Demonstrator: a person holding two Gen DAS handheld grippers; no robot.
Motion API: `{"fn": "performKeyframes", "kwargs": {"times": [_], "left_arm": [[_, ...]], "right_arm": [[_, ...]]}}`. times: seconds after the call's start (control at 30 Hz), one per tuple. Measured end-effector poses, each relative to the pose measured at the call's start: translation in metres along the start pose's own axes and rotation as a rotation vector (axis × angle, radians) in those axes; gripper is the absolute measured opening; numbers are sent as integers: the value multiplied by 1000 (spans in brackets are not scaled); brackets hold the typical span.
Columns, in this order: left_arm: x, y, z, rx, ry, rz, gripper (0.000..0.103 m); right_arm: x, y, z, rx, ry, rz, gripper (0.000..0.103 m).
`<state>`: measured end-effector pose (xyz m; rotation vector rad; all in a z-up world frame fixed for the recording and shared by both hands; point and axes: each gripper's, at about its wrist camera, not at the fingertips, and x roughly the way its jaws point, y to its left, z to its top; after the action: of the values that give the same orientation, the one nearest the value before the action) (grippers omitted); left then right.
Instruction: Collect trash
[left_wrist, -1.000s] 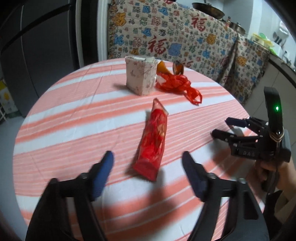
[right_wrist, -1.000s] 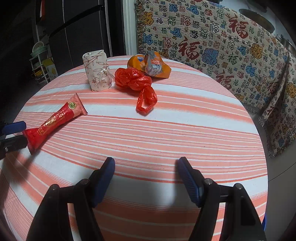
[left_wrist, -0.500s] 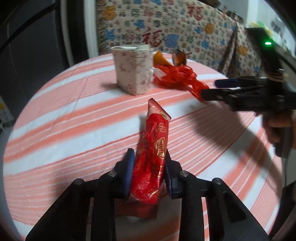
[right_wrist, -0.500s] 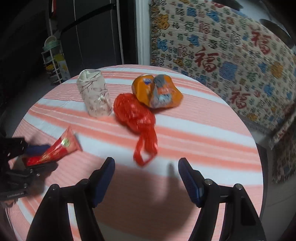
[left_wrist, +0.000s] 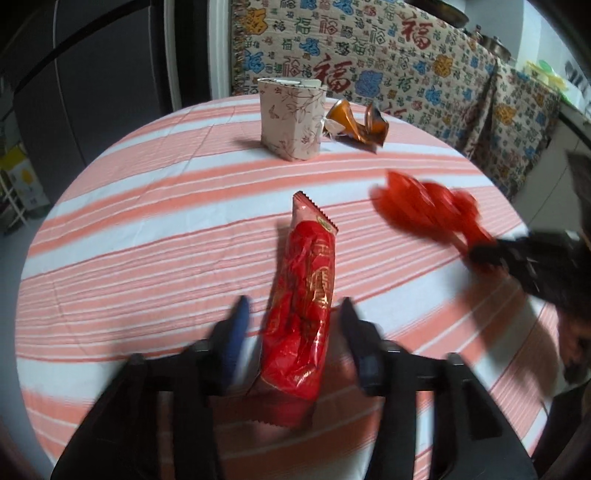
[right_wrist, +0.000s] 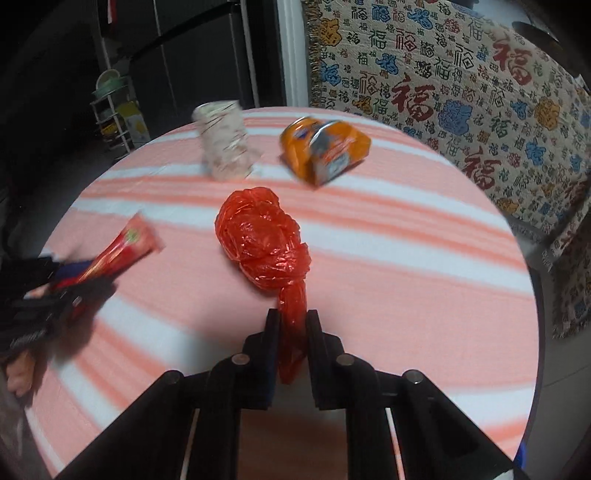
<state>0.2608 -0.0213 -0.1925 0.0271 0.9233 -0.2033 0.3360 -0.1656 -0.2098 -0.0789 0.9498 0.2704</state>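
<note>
Slippage was the main danger. The right gripper (right_wrist: 291, 325) was closing on only the thin twisted tail of the red plastic bag (right_wrist: 264, 240), whose bulk lay mid-table; that slick film could have pulled free on lifting. The left gripper (left_wrist: 291, 332) was opening, pads standing clear of the red snack wrapper (left_wrist: 306, 302) between them near the table's (left_wrist: 129, 221) front edge, so the wrapper looked released. Patterned paper cup (left_wrist: 290, 120) and crushed orange can (right_wrist: 325, 147) waited at the far edge.
</note>
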Motion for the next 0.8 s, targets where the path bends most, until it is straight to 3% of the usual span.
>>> {"fn": "performKeyframes", "kwargs": {"times": [0.03, 0.1, 0.13, 0.23, 0.57, 0.8], "left_arm": [[1, -1, -1, 10, 2, 22, 80], [6, -2, -2, 35, 26, 60, 89], [6, -2, -1, 45, 23, 71, 95], [11, 5, 3, 25, 43, 68, 103], [24, 11, 16, 26, 33, 65, 103], [24, 12, 17, 26, 32, 66, 103]], "right_arm": [[-3, 1, -6, 10, 3, 8, 27], [-11, 8, -22, 21, -18, 28, 73], [-13, 10, -26, 18, -28, 16, 77], [-9, 14, -31, -11, -27, -35, 78], [17, 13, -4, -16, -11, -77, 91], [17, 13, -4, -16, -11, -79, 91]]}}
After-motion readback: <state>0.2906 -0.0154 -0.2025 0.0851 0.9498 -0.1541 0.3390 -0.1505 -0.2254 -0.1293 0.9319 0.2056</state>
